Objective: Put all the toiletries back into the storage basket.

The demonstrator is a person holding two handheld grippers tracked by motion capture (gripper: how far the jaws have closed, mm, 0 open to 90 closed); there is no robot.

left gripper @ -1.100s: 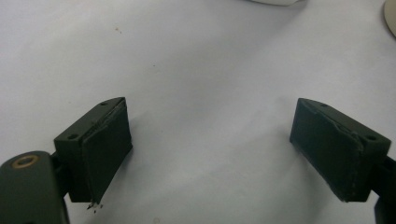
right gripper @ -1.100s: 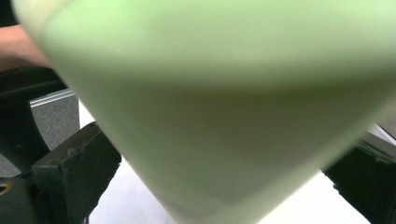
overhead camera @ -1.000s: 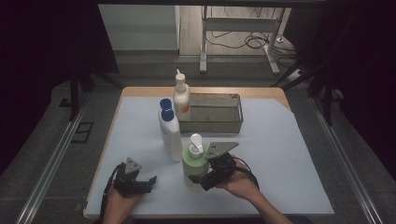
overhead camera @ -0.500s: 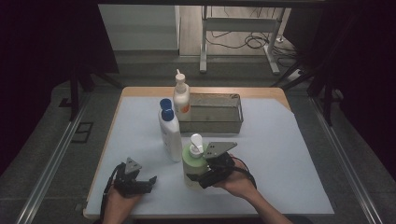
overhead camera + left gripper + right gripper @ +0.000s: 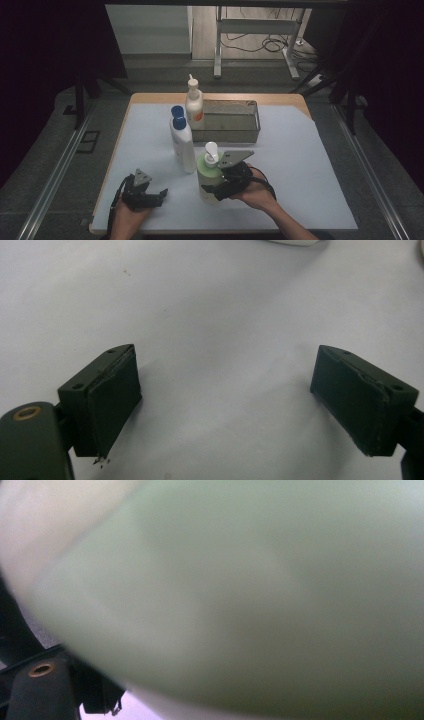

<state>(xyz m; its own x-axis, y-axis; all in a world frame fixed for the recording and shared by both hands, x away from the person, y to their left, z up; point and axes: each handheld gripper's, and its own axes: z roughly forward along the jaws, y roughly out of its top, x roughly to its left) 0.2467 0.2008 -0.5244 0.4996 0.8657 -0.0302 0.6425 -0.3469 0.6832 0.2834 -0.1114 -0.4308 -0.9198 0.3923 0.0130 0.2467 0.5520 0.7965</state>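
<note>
- Green pump bottle [image 5: 209, 176] standing upright on the white sheet [image 5: 310, 165] near the front edge, between the right gripper's [image 5: 216, 189] jaws, held wide by the bottle's round body.
- Jaws just closed a little further around that body; up close in the right gripper view, green plastic [image 5: 250, 595] pressed right up against the lens, so grip judged taken, though pad contact itself hidden.
- Left gripper [image 5: 225, 405] spread wide and empty, resting low over bare sheet at the front left, well apart from the bottle.
- Just beyond the green bottle, white bottle with a blue cap [image 5: 182, 145]; behind it a second blue cap [image 5: 176, 111], and a white pump bottle with an orange label [image 5: 194, 105] just beside the metal tray [image 5: 252, 122].
- Tray looking empty from above.
- Progress judged early: bottle gripped but not yet lifted off the sheet; lifting and carrying, probably to the tray, all left to do.
</note>
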